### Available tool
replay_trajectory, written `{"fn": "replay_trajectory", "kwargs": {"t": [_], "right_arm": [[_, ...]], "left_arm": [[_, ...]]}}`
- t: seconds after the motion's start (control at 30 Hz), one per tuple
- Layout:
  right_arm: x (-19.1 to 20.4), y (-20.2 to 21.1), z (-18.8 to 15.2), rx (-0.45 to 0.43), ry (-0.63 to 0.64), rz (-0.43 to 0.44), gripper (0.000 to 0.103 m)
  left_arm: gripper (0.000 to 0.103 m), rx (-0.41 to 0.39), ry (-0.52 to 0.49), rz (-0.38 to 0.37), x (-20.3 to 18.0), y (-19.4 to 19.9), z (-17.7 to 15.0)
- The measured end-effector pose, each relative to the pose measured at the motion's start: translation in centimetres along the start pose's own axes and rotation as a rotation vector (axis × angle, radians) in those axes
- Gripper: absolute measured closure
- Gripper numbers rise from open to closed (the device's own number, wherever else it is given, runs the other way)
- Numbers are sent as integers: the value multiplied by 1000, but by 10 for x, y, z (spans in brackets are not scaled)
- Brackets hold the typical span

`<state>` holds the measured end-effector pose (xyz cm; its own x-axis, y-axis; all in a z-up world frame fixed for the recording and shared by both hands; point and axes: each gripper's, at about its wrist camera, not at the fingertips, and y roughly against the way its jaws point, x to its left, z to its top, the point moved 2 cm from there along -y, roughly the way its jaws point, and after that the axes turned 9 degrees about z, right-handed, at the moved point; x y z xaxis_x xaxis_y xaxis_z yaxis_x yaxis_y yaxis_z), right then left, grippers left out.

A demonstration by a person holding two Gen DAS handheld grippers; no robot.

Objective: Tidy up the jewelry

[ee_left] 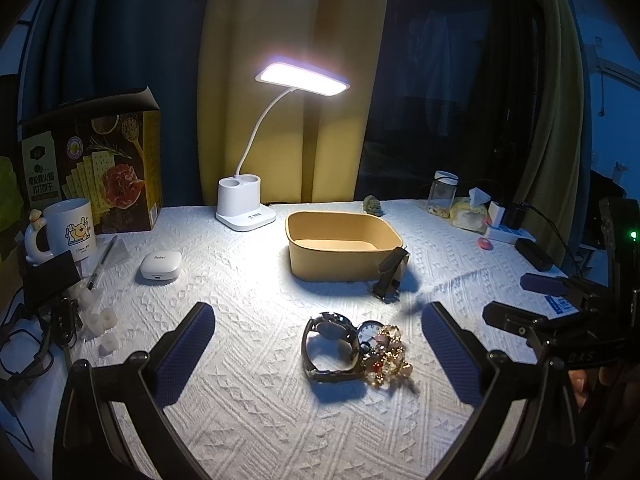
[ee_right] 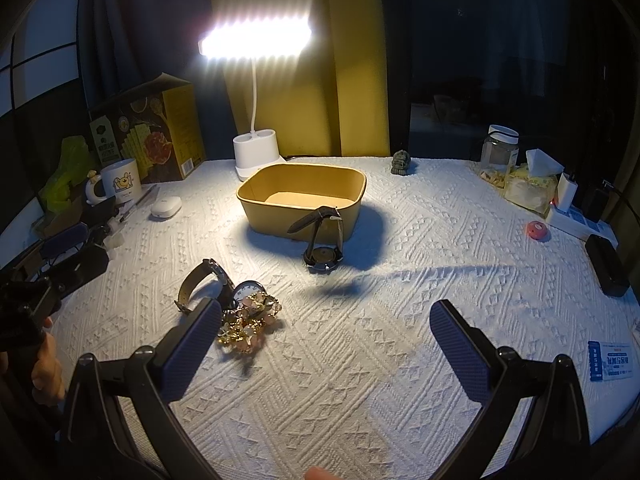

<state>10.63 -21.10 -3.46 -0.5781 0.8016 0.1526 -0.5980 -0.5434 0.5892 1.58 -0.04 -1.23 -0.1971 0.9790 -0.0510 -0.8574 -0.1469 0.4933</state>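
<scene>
My jewelry pile lies on the white cloth, touching a dark-strapped watch. A second watch stands just before the tan box; only my right view shows its face. My left gripper and right gripper both gape, holding nothing.

Both wrist views look forward and down across the bench toward the desk lamp. The left looks from the left, the right from further right. Both share the tan tray and each shows the other claw at its edge.
</scene>
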Motion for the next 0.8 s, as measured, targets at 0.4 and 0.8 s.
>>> {"fn": "replay_trajectory", "kwargs": {"t": [0.4, 0.8], "right_arm": [[1, 1, 1, 3, 2, -1, 0], [2, 1, 1, 4, 2, -1, 0]], "left_arm": [[0, 0, 4, -2, 1, 1, 0], [0, 2, 11, -1, 2, 1, 1]]}}
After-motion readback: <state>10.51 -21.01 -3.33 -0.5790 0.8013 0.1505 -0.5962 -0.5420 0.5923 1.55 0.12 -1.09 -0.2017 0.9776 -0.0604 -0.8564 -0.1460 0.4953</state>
